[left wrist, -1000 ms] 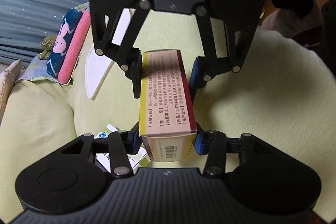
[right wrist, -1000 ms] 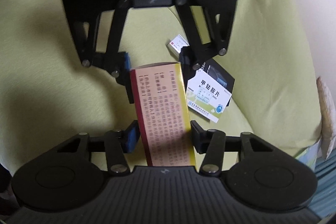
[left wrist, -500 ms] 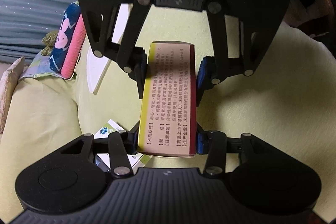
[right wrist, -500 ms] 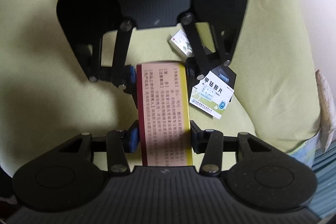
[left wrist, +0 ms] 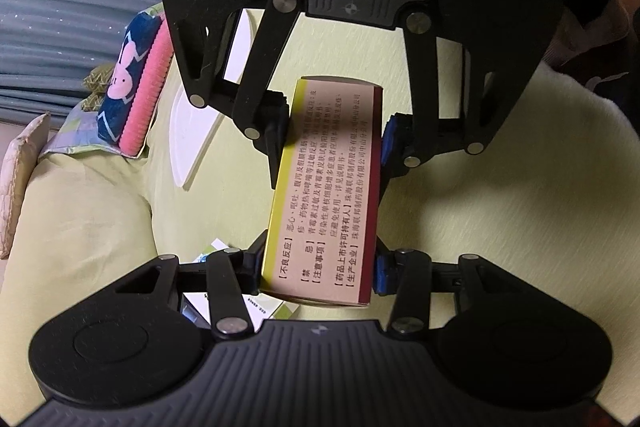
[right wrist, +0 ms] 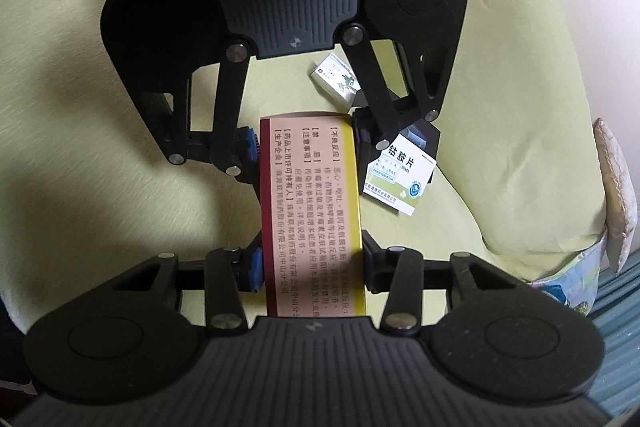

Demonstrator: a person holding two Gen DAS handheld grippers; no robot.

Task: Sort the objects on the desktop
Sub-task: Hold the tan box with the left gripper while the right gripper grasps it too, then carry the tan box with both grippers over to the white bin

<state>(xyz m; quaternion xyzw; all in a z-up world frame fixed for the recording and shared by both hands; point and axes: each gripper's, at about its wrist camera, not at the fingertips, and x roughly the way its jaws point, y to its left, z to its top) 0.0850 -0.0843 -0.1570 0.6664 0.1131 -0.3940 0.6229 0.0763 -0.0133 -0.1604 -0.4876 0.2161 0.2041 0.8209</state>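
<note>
Medicine box [left wrist: 328, 195] sits mid-air, clamped at both ends: the left hand-held gripper [left wrist: 320, 267] pinches the near end, the right hand-held gripper [left wrist: 334, 135] the far end at 12 o'clock. Over the green cushion [right wrist: 120, 187], two small boxes [right wrist: 400, 171] wait at 2 o'clock. Sorting looks barely started; this box is not yet placed.

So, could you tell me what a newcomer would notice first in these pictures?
The tan medicine box in the middle, clamped at opposite ends by the left gripper and the right gripper, above a yellow-green cloth. Next, the pink and navy brush at the cloth's edge in the left view.
</note>
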